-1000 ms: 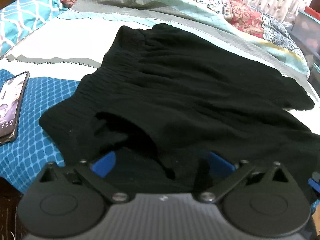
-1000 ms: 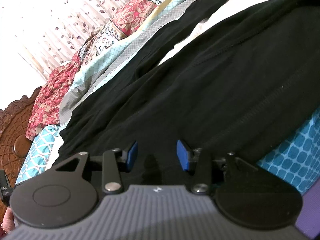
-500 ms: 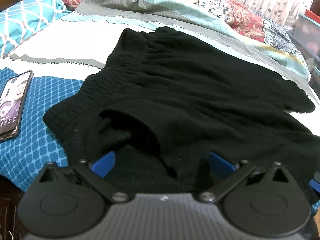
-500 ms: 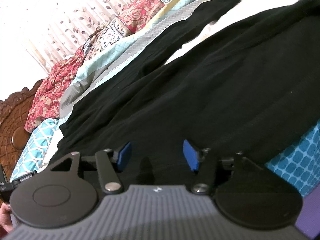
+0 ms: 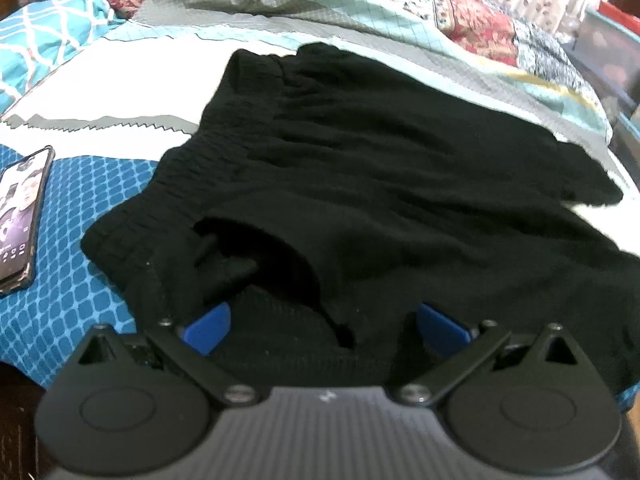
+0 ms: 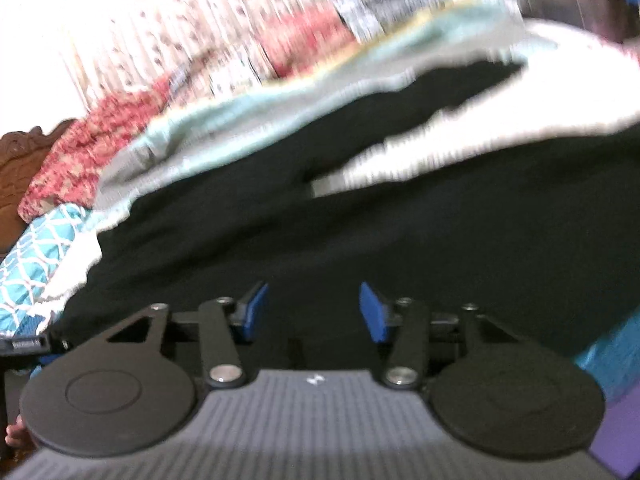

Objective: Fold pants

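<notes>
1. one pair of black pants (image 5: pixel 380 184) lies spread on the bed (image 5: pixel 132 92); the gathered waistband (image 5: pixel 224 120) is at the left, and the legs run off to the right.
2. one phone (image 5: pixel 20 216), screen lit, lies on the blue dotted sheet (image 5: pixel 76 248) at the left edge, well apart from the waistband.
3. two tongs show, one in each view. the left tongs (image 5: pixel 324 326) are released, their blue pads (image 5: pixel 208 328) spread wide over the near edge of the pants, where a pocket-like opening (image 5: pixel 256 252) gapes in the cloth just beyond them.
4. the right tongs (image 6: pixel 310 312) are also released, pads (image 6: pixel 372 314) apart over black cloth near the near edge of a leg. whether they touch the cloth i cannot tell. this view is blurred.
5. in the right view two black legs show: the near leg (image 6: pixel 440 240) fills the middle, and the far leg (image 6: pixel 400 108) narrows away to the upper right, with a wedge of white sheet (image 6: pixel 480 132) between them.
6. edges: bare white sheet lies beyond the waistband at the left of the left view. a patterned quilt (image 5: pixel 460 12) is bunched along the far side of the bed, just beside the far leg. a teal lattice pillow (image 5: pixel 36 40) sits at the far left, and a carved wooden headboard (image 6: pixel 16 152) shows at the left of the right view.
</notes>
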The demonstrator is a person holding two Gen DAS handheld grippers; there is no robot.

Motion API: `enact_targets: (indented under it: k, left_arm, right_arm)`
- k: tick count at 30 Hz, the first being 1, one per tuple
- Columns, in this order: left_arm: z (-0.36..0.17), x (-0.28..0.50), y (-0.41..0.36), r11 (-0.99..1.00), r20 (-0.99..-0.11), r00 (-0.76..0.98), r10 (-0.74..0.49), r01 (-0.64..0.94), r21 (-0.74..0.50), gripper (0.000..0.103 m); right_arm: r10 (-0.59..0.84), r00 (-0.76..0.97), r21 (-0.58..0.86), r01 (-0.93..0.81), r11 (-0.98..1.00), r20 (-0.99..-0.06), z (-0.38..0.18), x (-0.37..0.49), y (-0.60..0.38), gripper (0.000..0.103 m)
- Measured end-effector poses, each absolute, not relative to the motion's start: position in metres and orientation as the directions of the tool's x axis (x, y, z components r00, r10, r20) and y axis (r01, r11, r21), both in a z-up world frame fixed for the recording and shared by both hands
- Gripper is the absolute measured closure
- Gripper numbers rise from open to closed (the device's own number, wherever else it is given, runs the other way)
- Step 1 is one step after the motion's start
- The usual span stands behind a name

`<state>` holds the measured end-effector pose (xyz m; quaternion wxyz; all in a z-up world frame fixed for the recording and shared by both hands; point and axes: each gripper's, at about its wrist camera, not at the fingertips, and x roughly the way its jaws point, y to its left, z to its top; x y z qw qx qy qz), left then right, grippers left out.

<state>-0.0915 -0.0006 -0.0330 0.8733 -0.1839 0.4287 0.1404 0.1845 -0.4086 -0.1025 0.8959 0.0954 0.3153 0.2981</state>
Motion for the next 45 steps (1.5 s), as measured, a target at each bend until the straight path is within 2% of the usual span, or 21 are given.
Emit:
enact_targets:
  k: [2,6,10,11,13,16,18,21,25,29,33,36,40,43,44,45]
  left_arm:
    - [-0.023,-0.094,-0.001,0.893,-0.784,0.611,0.109,-0.407,-0.192,0.003]
    - [-0.002,-0.095,-0.006,0.915,-0.737,0.654,0.172,-0.384,-0.127,0.007]
    - [-0.01,-0.088,-0.005,0.918,-0.76,0.629,0.164,-0.38,-0.116,0.013]
    - [-0.017,-0.084,-0.005,0.918,-0.785,0.597,0.165,-0.385,-0.1,0.021]
    - [-0.027,-0.08,-0.008,0.92,-0.815,0.556,0.162,-0.383,-0.079,0.025]
    - [-0.01,-0.077,0.001,0.93,-0.789,0.603,0.117,-0.345,-0.126,0.025]
    - [0.016,-0.067,0.018,0.934,-0.743,0.658,0.122,-0.33,-0.139,0.022]
    - [0.056,-0.032,0.046,0.941,-0.669,0.712,0.212,-0.334,-0.057,0.017]
    - [0.077,0.038,0.085,0.956,-0.628,0.742,0.236,-0.293,0.013,0.012]
    - [0.059,0.108,0.11,0.955,-0.654,0.7,0.286,-0.261,0.138,0.021]
    - [0.025,0.151,0.105,0.963,-0.672,0.69,0.267,-0.159,0.22,0.024]
    - [-0.001,0.166,0.1,0.958,-0.689,0.672,0.271,-0.124,0.257,0.024]
    - [-0.029,0.177,0.1,0.959,-0.71,0.653,0.262,-0.091,0.27,0.024]
    - [-0.043,0.183,0.109,0.964,-0.721,0.647,0.248,-0.093,0.248,0.024]
    - [-0.046,0.184,0.112,0.966,-0.726,0.643,0.242,-0.094,0.239,0.028]
    - [-0.049,0.185,0.114,0.971,-0.734,0.639,0.228,-0.09,0.223,0.037]
  right_arm:
    - [0.567,0.664,0.309,-0.476,0.823,-0.488,-0.087,0.189,-0.409,0.055]
    - [0.506,0.692,0.242,-0.449,0.86,-0.514,-0.08,0.207,-0.412,0.065]
    - [0.443,0.665,0.233,-0.384,0.893,-0.602,-0.102,0.222,-0.417,0.069]
    - [0.423,0.638,0.227,-0.368,0.902,-0.644,-0.112,0.226,-0.414,0.07]
    - [0.385,0.574,0.212,-0.346,0.914,-0.723,-0.132,0.23,-0.409,0.07]
    - [0.423,0.578,0.248,-0.359,0.9,-0.697,-0.119,0.232,-0.41,0.071]
    - [0.47,0.623,0.291,-0.373,0.881,-0.625,-0.09,0.242,-0.421,0.071]
    - [0.464,0.702,0.28,-0.37,0.886,-0.541,-0.04,0.276,-0.437,0.069]
    - [0.476,0.727,0.352,-0.333,0.875,-0.495,0.006,0.335,-0.455,0.066]
    - [0.473,0.719,0.431,-0.262,0.863,-0.509,0.025,0.415,-0.453,0.064]
    - [0.402,0.705,0.405,-0.176,0.897,-0.585,0.018,0.488,-0.429,0.061]
    - [0.306,0.709,0.318,-0.121,0.94,-0.635,0.001,0.535,-0.412,0.061]
    - [0.207,0.699,0.284,-0.005,0.959,-0.685,-0.032,0.585,-0.412,0.06]
    - [0.151,0.677,0.273,0.077,0.959,-0.72,-0.058,0.619,-0.41,0.053]
    - [0.123,0.672,0.259,0.107,0.96,-0.731,-0.065,0.627,-0.409,0.05]
    - [0.103,0.661,0.25,0.131,0.959,-0.743,-0.074,0.636,-0.407,0.048]
